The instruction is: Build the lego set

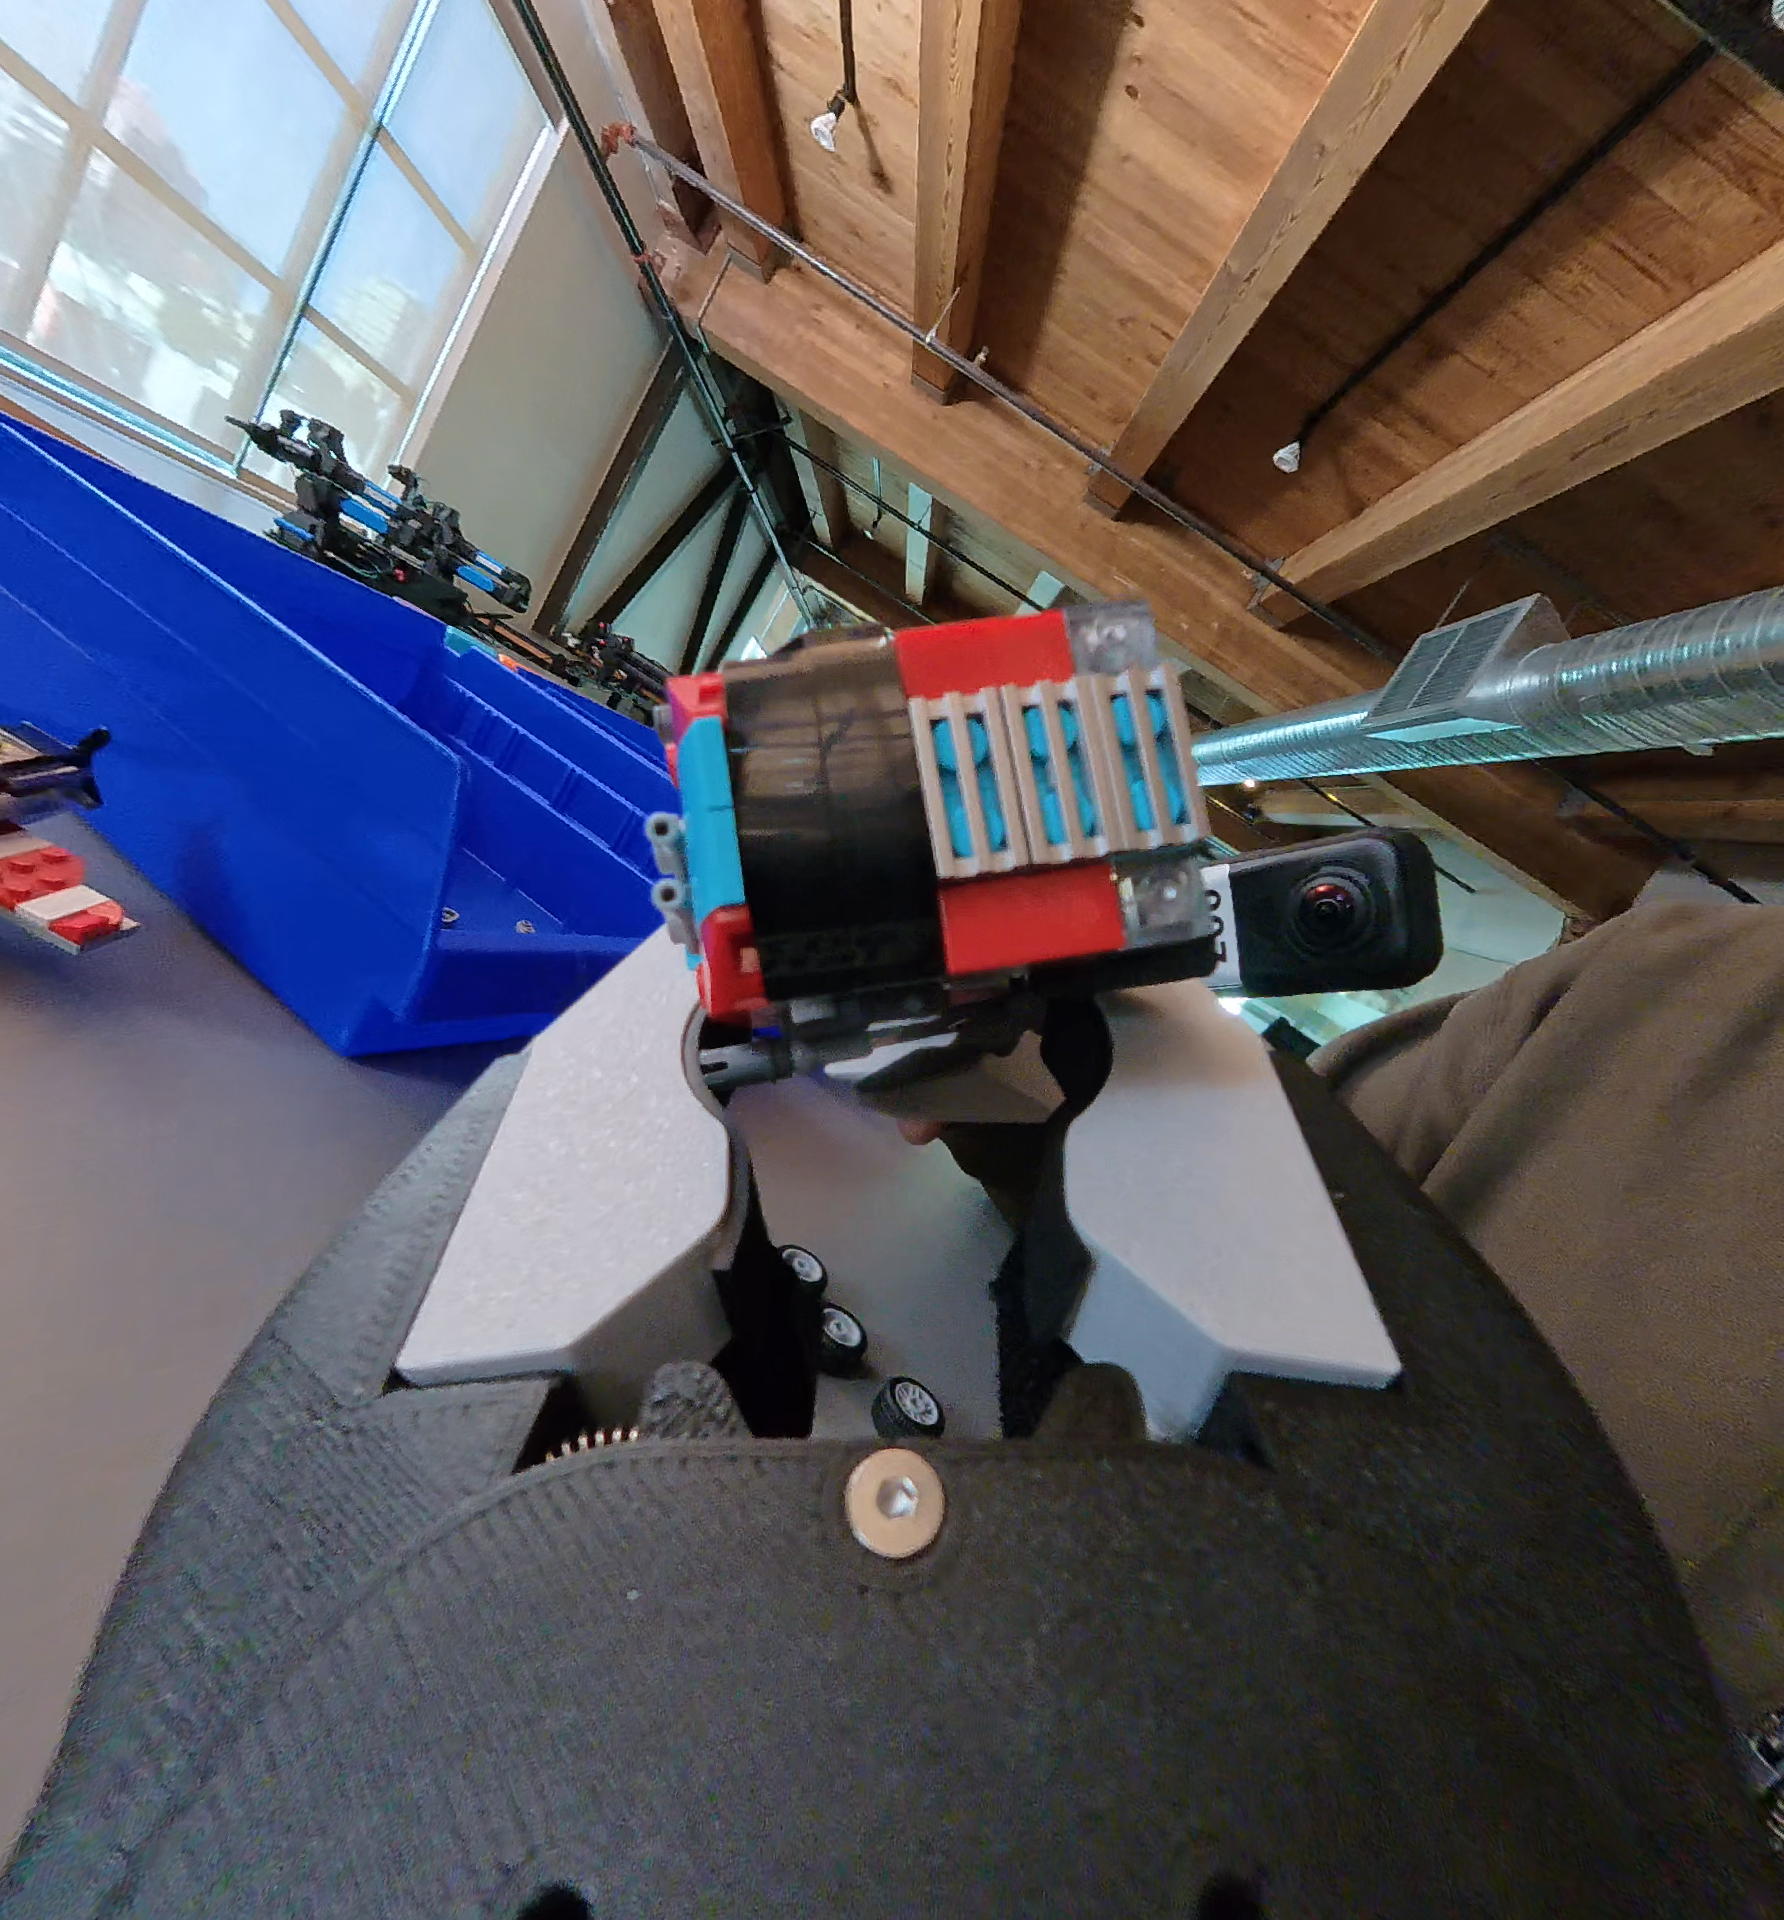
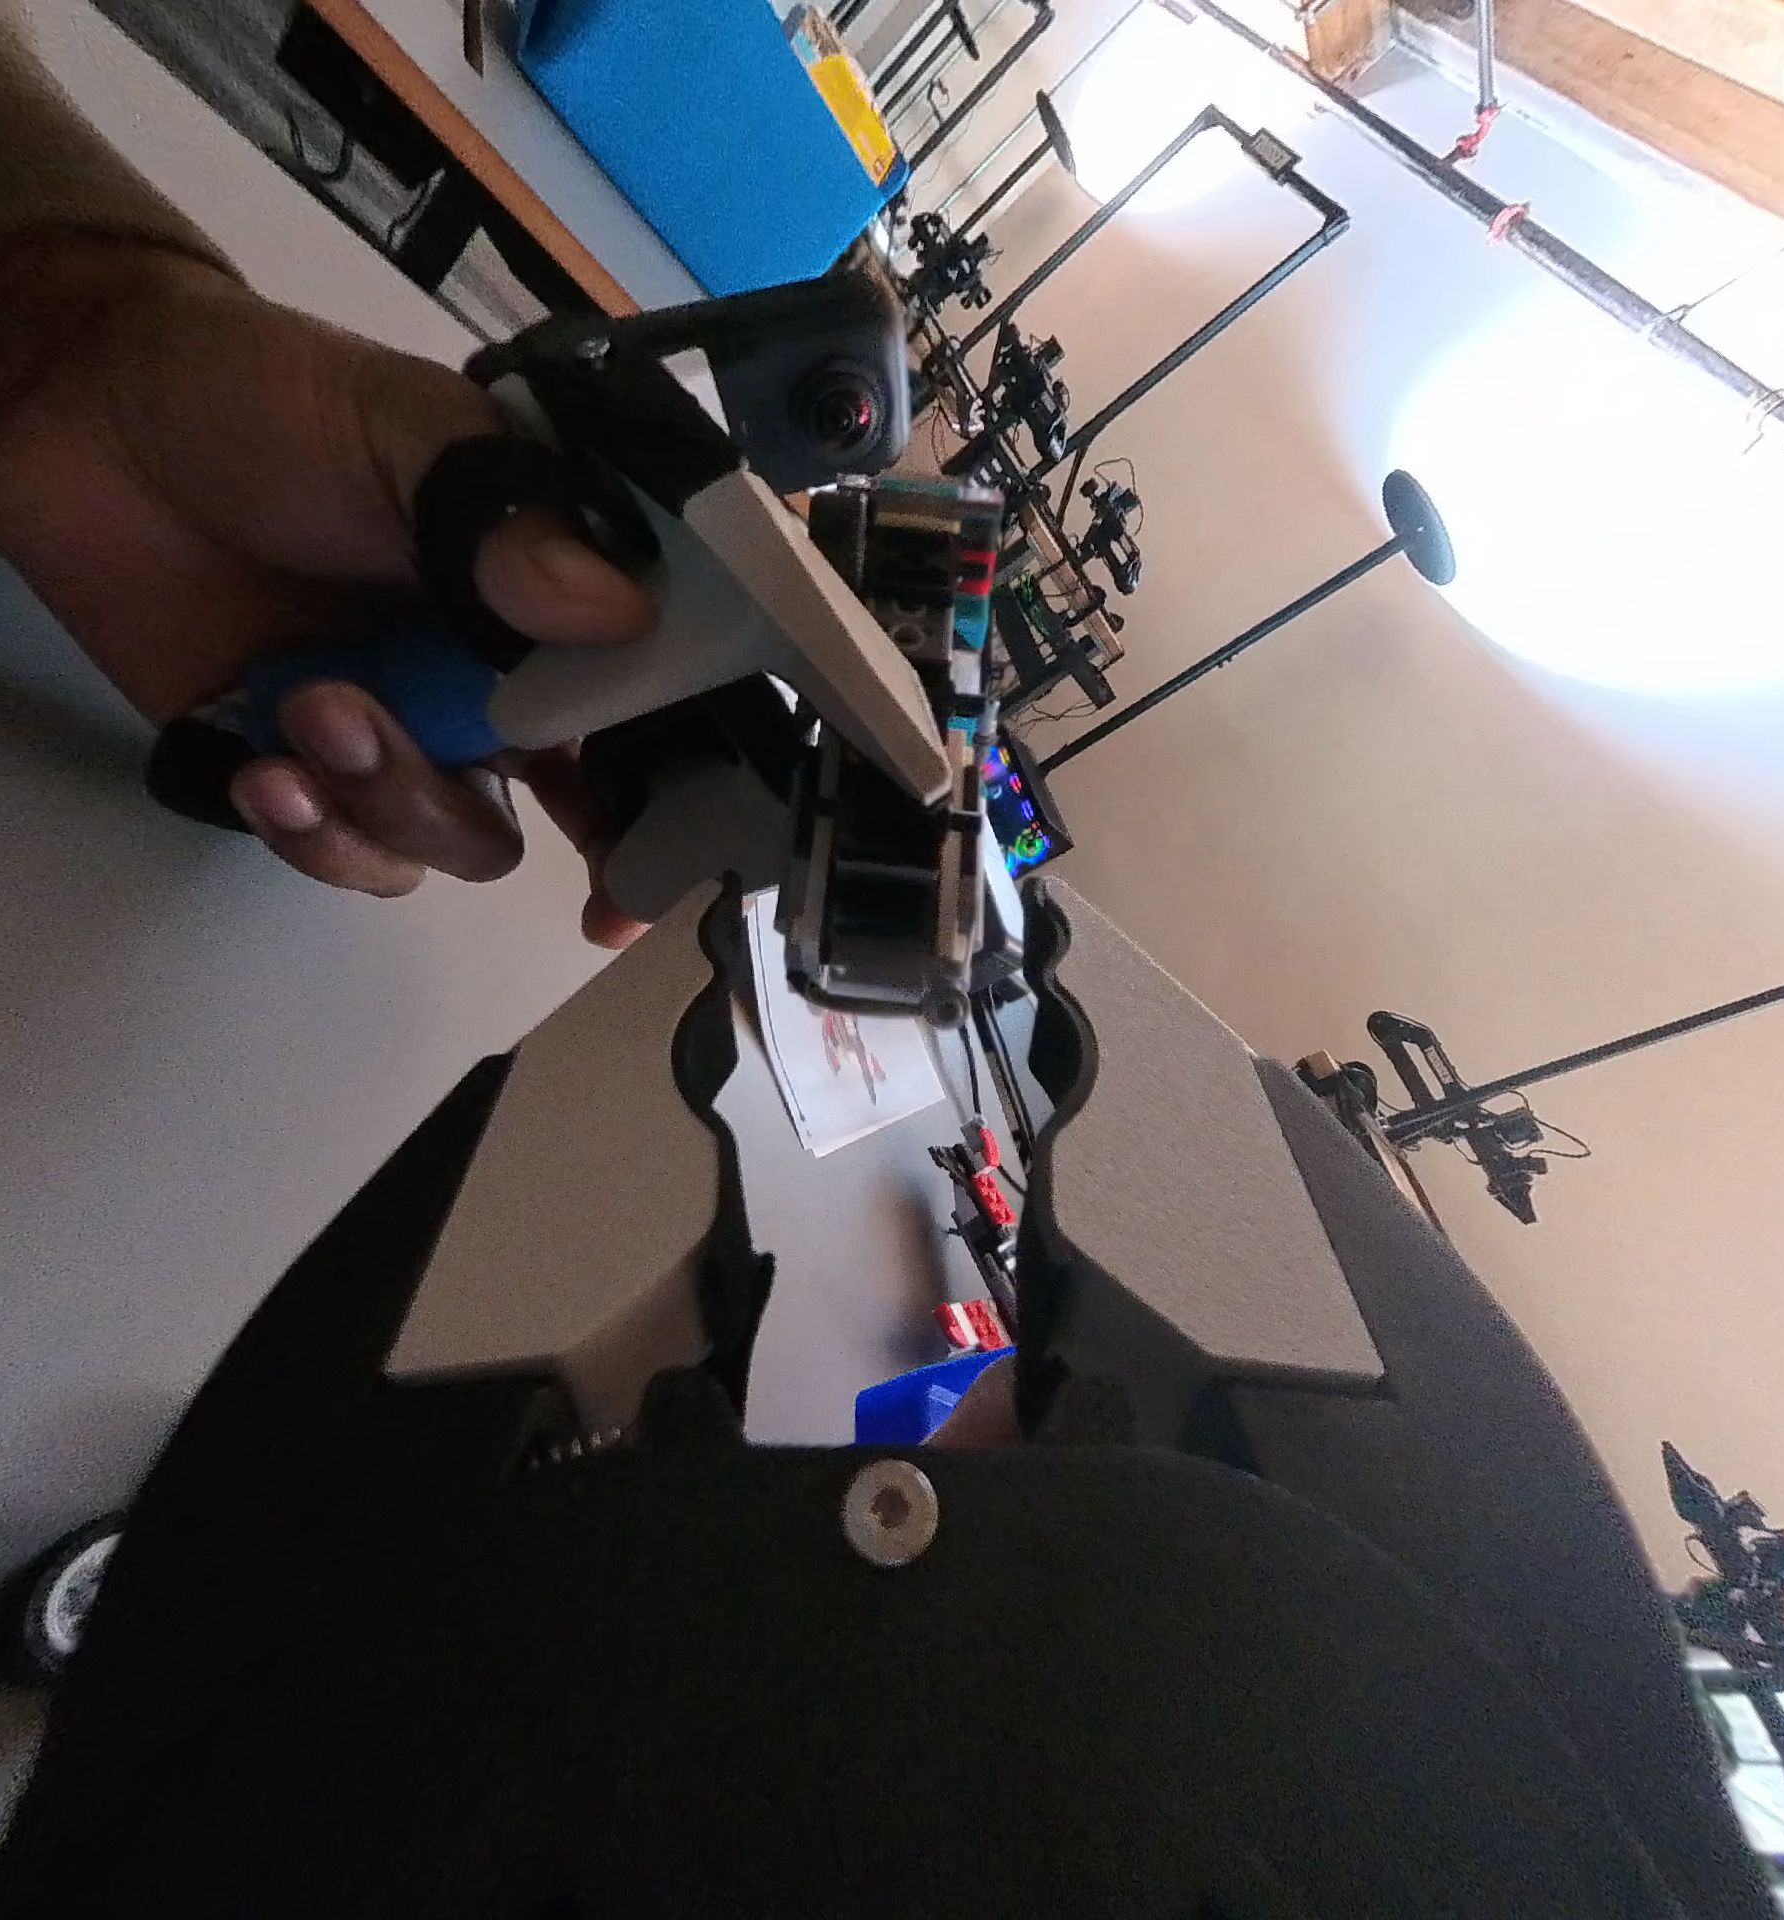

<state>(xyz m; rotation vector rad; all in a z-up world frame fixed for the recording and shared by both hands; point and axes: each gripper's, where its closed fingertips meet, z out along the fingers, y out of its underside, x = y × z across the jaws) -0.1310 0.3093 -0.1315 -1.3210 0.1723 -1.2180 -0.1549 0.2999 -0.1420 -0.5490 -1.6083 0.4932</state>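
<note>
My left gripper (image 1: pixel 929 1039) is shut on a toy brick vehicle (image 1: pixel 919 810), built of red, black, cyan and grey bricks, and holds it up in the air. The right wrist view shows the left gripper's grey fingers (image 2: pixel 815 623) clamped on the vehicle (image 2: pixel 888 883), with a person's hand (image 2: pixel 244 520) on the handle. My right gripper (image 2: pixel 877 956) is open. The vehicle's near end sits between its pads, with a gap on each side. The right gripper's camera (image 1: pixel 1335 914) shows just behind the vehicle; its fingers are hidden there.
A blue bin (image 1: pixel 244 727) stands on the grey table at the left, with a red and white brick piece (image 1: pixel 36 883) beside it. Small wheels (image 1: pixel 841 1335) lie below. A paper sheet (image 2: pixel 846 1070) and loose red bricks (image 2: pixel 981 1195) lie on the table. Only a small space, under 4 cm, lies between the two pairs of fingers.
</note>
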